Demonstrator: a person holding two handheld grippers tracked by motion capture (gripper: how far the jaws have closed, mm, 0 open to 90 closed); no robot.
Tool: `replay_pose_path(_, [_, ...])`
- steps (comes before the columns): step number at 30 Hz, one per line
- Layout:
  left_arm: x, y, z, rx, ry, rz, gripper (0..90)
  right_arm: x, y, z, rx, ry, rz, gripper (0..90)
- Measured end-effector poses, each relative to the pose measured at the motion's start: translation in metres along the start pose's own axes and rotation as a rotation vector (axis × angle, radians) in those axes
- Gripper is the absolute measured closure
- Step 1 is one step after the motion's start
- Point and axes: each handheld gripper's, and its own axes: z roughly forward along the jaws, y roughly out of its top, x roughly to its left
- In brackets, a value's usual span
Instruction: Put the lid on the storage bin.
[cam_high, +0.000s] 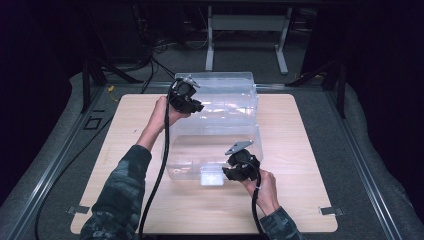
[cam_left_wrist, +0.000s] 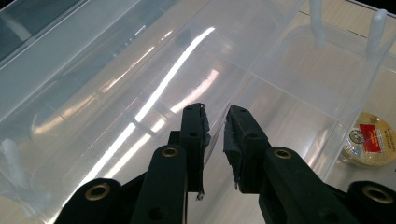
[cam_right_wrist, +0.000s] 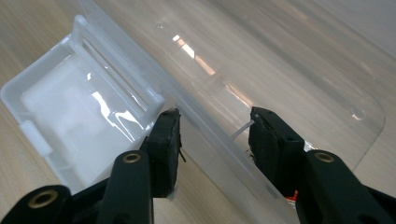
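Both grippers are at a clear plastic box (cam_high: 215, 127) that stands on the table (cam_high: 300, 150). From the high view, the left gripper (cam_high: 192, 106) sits at the box's far left corner, up by the raised lid (cam_high: 225, 92), and the right gripper (cam_high: 235, 172) is at the near edge beside a white latch (cam_high: 211, 176); the dark floor and a metal frame (cam_high: 247, 30) lie beyond the table. That view does not give how the jaws stand, but the gripper views do. In the left gripper view, the left gripper (cam_left_wrist: 215, 140) has its jaws nearly closed, with a narrow slot between them and a thin clear edge of the box (cam_left_wrist: 140, 70) running down into that slot; they look pinched on it, though the plastic is too clear to be sure of contact on both pads. This view also shows a small round tin (cam_left_wrist: 371, 140) with a gold rim and red label, lying at the right behind the box wall. In the right gripper view, the right gripper (cam_right_wrist: 215, 135) has its jaws partly open, standing astride the box's rim (cam_right_wrist: 205, 130), which runs diagonally between them; the left pad is just beside the latch (cam_right_wrist: 79, 107), and neither pad clearly presses on the rim. A scrap of red shows under the right jaw.
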Motion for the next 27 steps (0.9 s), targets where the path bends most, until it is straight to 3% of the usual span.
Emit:
replay_pose_path(11, [-0.009,-0.005,-0.005,-0.023,0.020,0.024,77.4,0.000,0.000,0.000,0.000,-0.002,0.006,54.0])
replay_pose_path(15, [-0.013,-0.007,-0.008,-0.035,0.029,0.033,77.6,-0.005,-0.001,0.002,-0.011,0.029,0.021,53.0])
replay_pose_path(27, [-0.022,-0.011,-0.016,-0.065,0.007,0.046,77.6,-0.009,0.004,0.007,-0.016,0.006,0.032,52.8])
